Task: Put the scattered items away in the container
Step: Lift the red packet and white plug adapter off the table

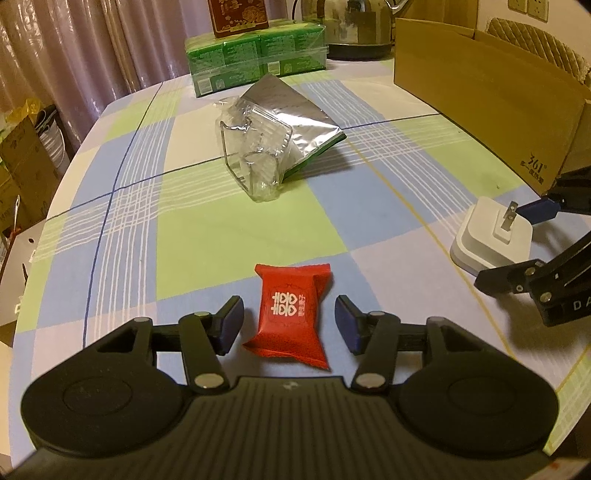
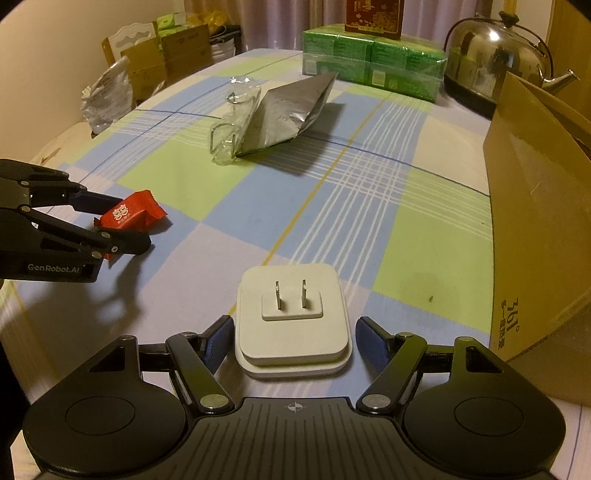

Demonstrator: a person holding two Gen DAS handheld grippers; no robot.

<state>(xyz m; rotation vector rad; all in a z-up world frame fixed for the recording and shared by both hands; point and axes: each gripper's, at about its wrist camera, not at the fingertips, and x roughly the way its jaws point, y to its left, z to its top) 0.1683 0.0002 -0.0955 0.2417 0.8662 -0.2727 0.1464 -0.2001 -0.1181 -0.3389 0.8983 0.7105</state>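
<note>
A red candy packet (image 1: 290, 319) lies on the checked tablecloth between the open fingers of my left gripper (image 1: 289, 323), which do not touch it; it also shows in the right wrist view (image 2: 127, 216). A white plug adapter (image 2: 291, 321), prongs up, lies between the open fingers of my right gripper (image 2: 294, 341); it also shows in the left wrist view (image 1: 493, 240). A cardboard box (image 1: 491, 96) stands open at the right, also in the right wrist view (image 2: 535, 206). A silver foil pouch (image 1: 295, 118) and a clear plastic tray (image 1: 255, 155) lie mid-table.
Green tissue packs (image 1: 255, 59) with a red box on top and a steel kettle (image 1: 354, 26) stand at the table's far edge. Boxes and bags (image 2: 155, 62) sit beyond the table's left side. The left gripper (image 2: 110, 225) shows in the right wrist view.
</note>
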